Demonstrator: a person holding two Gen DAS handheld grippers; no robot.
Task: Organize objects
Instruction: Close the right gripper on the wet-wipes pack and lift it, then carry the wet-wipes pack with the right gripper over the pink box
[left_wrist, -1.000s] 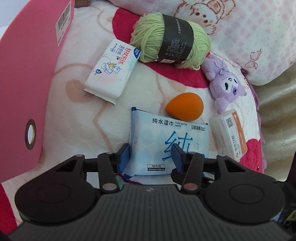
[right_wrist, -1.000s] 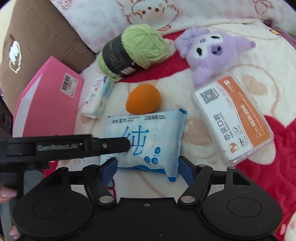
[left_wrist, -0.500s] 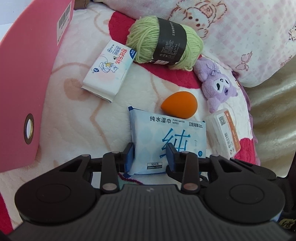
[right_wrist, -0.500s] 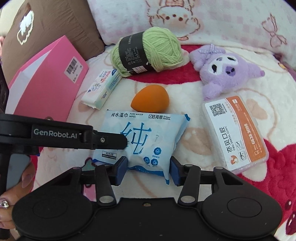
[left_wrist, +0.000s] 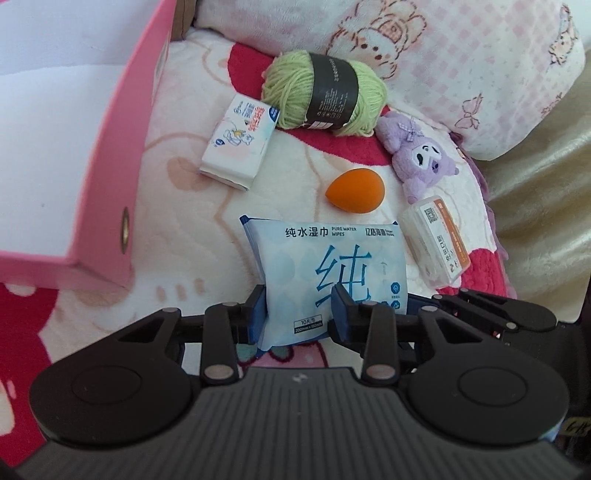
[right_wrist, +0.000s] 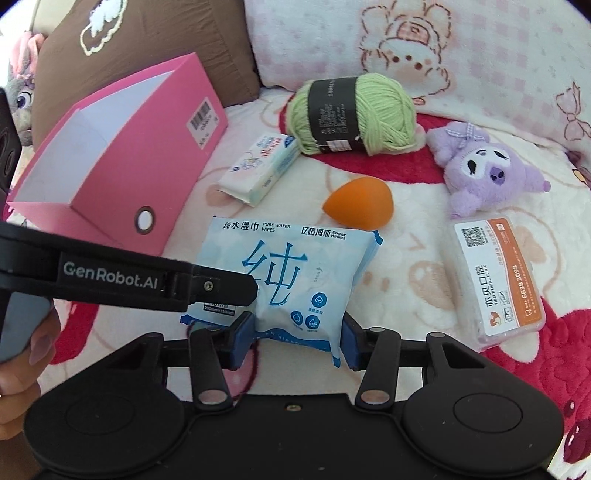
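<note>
Together, the left gripper (left_wrist: 298, 314) and right gripper (right_wrist: 298, 338) clamp the blue wet-wipes pack (right_wrist: 291, 273) by its near corners, just above the blanket (right_wrist: 406, 258), beside the pink box (right_wrist: 122, 162).

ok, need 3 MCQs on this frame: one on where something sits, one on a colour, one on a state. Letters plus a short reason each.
1. What lies directly beyond the wet wipes pack on the blanket?
A. the yarn ball
B. the orange sponge
C. the purple plush

2. What colour is the open file box?
A. pink
B. blue
C. brown

3. What is the state of the wet wipes pack?
A. lying loose, untouched
B. pinched by the left gripper only
C. pinched by both, the right gripper too

Answers:
1 B: the sponge sits just past the pack's far edge; the yarn ball and purple plush lie farther off.
2 A: its outer walls are pink, its inside white.
3 C: each wrist view shows blue pads pressed against the pack's sides.
</note>
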